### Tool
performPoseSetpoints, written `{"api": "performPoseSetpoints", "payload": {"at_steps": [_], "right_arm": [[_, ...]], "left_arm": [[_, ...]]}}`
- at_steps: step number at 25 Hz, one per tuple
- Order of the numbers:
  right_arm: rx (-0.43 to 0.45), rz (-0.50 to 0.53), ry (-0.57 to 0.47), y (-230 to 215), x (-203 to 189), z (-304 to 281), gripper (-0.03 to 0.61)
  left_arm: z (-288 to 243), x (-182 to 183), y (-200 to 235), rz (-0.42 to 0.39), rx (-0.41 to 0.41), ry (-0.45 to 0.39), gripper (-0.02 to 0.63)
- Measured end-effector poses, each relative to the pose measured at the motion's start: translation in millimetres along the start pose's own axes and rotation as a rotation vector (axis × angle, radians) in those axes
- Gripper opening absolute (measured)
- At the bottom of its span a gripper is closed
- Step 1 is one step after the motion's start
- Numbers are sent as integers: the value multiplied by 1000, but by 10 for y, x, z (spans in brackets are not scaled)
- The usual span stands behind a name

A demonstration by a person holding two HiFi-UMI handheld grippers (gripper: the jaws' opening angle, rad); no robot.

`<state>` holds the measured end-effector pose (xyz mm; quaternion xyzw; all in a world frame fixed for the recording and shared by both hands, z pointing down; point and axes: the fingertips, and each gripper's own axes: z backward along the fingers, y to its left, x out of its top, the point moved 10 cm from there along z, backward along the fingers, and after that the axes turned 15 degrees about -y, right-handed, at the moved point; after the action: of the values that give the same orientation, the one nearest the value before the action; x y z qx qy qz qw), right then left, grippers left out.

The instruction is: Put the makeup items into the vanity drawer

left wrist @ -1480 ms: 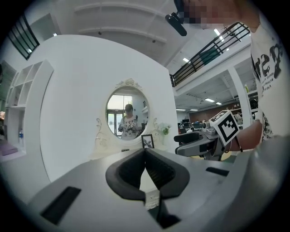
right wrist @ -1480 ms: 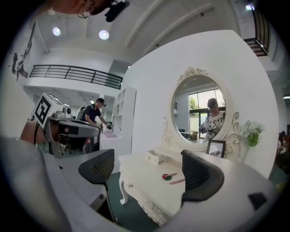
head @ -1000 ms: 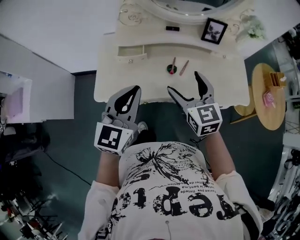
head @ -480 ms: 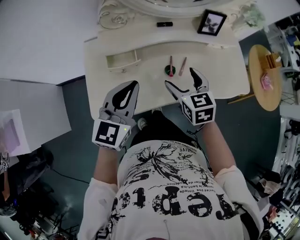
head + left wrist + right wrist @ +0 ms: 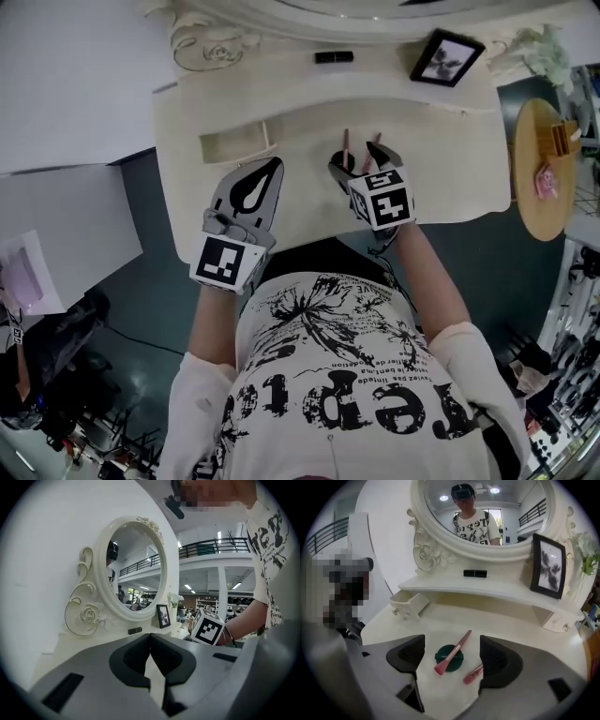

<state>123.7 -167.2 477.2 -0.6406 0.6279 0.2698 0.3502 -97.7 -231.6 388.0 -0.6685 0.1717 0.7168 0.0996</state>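
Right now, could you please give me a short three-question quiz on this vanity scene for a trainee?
1. True or false: the left gripper is shut and holds nothing.
2. What lies across the green compact? A. a pink brush B. a black tube C. a picture frame
3. Fill in: the small drawer stands ___.
Key: 1 true; 2 A; 3 open.

Head view looks steeply down on the vanity (image 5: 441, 178); gripper views face its mirror (image 5: 136, 569) (left apparently level, right downward).
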Motion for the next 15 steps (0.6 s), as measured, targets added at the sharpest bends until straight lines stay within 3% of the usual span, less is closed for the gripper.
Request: {"api": "performPoseSetpoints", "payload": {"at_steps": [4, 9, 15], "right_arm": [[12, -51, 66, -150, -67, -334, 356], [-10, -113, 130, -303, -106, -618, 269], [-88, -48, 159, -331, -109, -680, 149]], "left_arm": [[-231, -100, 96, 2, 5, -14, 11], [-360, -229, 149, -22, 4, 19, 11], [-379, -227, 217, 4, 38, 9, 11]]}}
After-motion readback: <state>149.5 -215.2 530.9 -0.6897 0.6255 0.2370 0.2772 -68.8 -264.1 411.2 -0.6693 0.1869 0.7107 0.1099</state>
